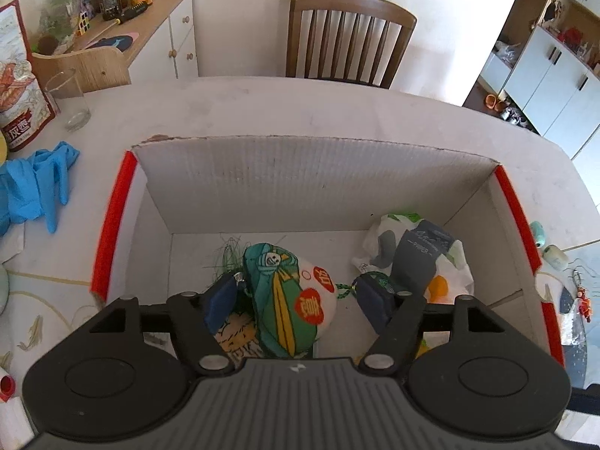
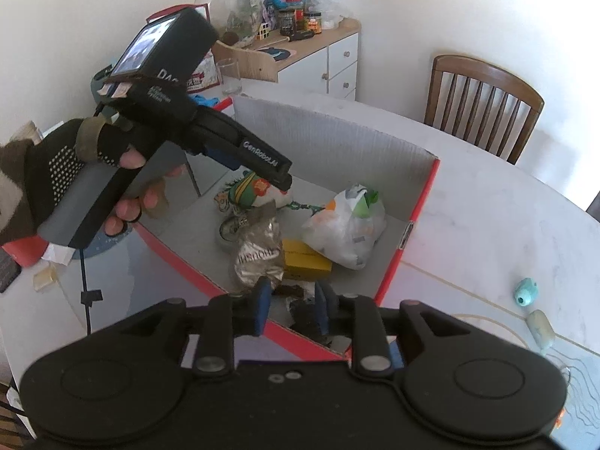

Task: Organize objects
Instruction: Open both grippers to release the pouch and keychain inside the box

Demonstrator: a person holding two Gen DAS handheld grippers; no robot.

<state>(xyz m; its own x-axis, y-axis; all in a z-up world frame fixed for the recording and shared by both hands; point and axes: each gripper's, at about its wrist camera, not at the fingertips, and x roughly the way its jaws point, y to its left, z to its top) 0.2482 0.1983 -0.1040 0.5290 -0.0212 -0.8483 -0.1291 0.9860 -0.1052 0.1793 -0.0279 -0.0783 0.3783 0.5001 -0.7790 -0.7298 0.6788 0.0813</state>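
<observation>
A white cardboard box with red edges stands on the table. Inside lie a green and white snack bag, a white plastic bag holding a grey packet, and, in the right wrist view, a silver foil bag and a yellow box. My left gripper is open, its fingers on either side of the snack bag, and it shows in the right wrist view. My right gripper is open and empty over the box's near corner.
Blue gloves, a glass and a red food bag lie left of the box. A wooden chair stands behind the table. A teal object and a pale one lie right of the box.
</observation>
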